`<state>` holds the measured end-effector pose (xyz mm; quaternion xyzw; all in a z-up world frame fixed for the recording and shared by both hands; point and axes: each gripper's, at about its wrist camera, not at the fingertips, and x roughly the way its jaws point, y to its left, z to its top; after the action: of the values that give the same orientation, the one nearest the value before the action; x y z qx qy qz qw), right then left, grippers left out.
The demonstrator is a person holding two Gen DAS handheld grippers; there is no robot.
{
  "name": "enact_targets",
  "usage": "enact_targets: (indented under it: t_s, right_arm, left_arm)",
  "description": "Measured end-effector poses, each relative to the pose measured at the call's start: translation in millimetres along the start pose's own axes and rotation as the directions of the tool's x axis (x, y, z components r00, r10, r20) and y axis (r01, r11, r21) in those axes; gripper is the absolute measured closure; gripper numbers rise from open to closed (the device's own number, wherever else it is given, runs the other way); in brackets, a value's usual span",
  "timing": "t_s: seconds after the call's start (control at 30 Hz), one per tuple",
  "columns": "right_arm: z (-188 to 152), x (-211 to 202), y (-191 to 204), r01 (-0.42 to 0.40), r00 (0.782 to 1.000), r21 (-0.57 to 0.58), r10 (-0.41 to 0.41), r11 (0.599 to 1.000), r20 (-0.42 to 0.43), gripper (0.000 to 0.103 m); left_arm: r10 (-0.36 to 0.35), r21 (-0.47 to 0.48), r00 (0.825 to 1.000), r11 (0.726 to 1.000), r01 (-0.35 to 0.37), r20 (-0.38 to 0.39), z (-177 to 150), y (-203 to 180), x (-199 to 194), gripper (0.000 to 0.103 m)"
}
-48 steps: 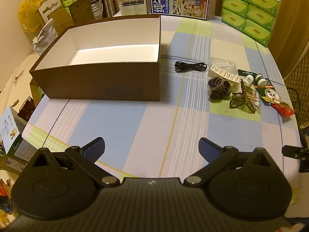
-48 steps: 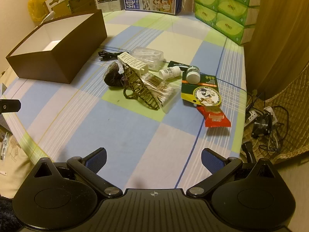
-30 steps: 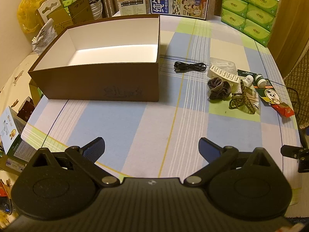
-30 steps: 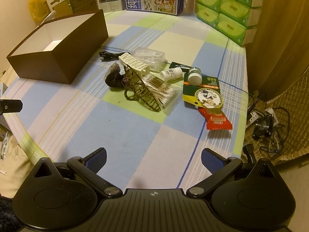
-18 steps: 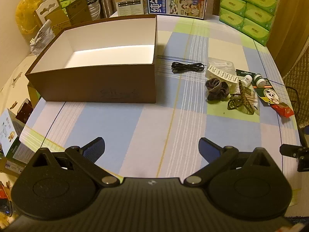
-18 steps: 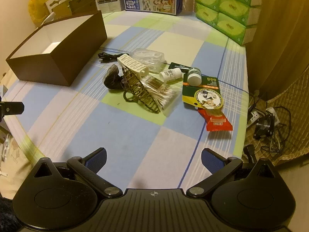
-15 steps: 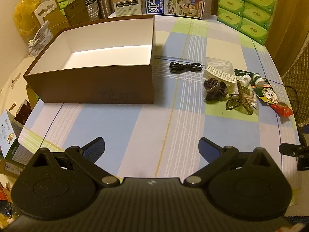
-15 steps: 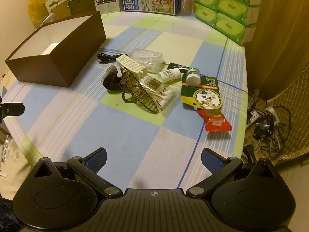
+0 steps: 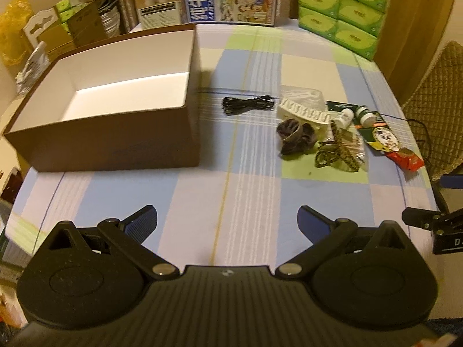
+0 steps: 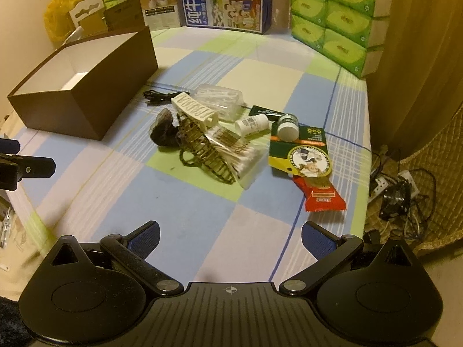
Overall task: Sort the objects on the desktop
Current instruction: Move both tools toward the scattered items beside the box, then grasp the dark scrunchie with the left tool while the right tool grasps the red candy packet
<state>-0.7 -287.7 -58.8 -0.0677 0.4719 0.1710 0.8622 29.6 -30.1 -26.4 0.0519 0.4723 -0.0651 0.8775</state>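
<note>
Hovering: left claw (image 9: 227, 222) agape, empty; right claw (image 10: 230, 236) agape, empty | clutter pile (image 10: 220, 141) well ahead; box (image 9: 115, 133) beyond left

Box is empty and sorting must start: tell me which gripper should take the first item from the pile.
Right. The right gripper is open and faces the pile directly; the left gripper is open too, but sits nearer the box, with the pile off to its right.

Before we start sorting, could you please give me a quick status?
Both claws, left and right, open, empty. Brown box empty. Clutter pile untouched; path clear.
</note>
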Motion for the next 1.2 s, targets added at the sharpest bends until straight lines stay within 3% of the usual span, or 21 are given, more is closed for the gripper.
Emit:
enact_targets:
  t_s: [0.23, 0.43, 0.73, 0.93, 1.2]
  right_arm:
    - [2.1, 2.7, -12.6, -0.01, 0.999, 0.03, 0.008, 0.999, 0.052, 0.002]
    - [4.8, 8.1, -33.2, 0.033, 0.997, 0.088, -0.039, 0.996, 0.065, 0.002]
    - [13.6, 21.3, -57.9, 0.1, 0.991, 0.083, -0.106, 0.992, 0.081, 0.002]
    - [18.5, 41.2, -73.8, 0.111, 0.992, 0.084, -0.116, 0.99, 0.05, 0.015]
    - [20.9, 58.5, -86.8, 0.111, 0.993, 0.102, -0.114, 0.989, 0.018, 0.021]
  left_arm:
    - [-0.069, 0.05, 0.997, 0.996, 0.068, 0.018, 11.7, -8.4, 15.4, 0.003]
    - [-0.112, 0.087, 0.994, 0.99, 0.11, 0.014, 21.8, -17.7, 31.6, 0.005]
    - [-0.16, 0.152, 0.987, 0.976, 0.157, 0.008, 43.6, -33.8, 60.0, 0.009]
    - [-0.183, 0.19, 0.983, 0.965, 0.18, -0.003, 54.8, -41.4, 81.3, 0.011]
    - [-0.209, 0.276, 0.977, 0.937, 0.213, -0.046, 62.9, -51.3, 115.8, 0.025]
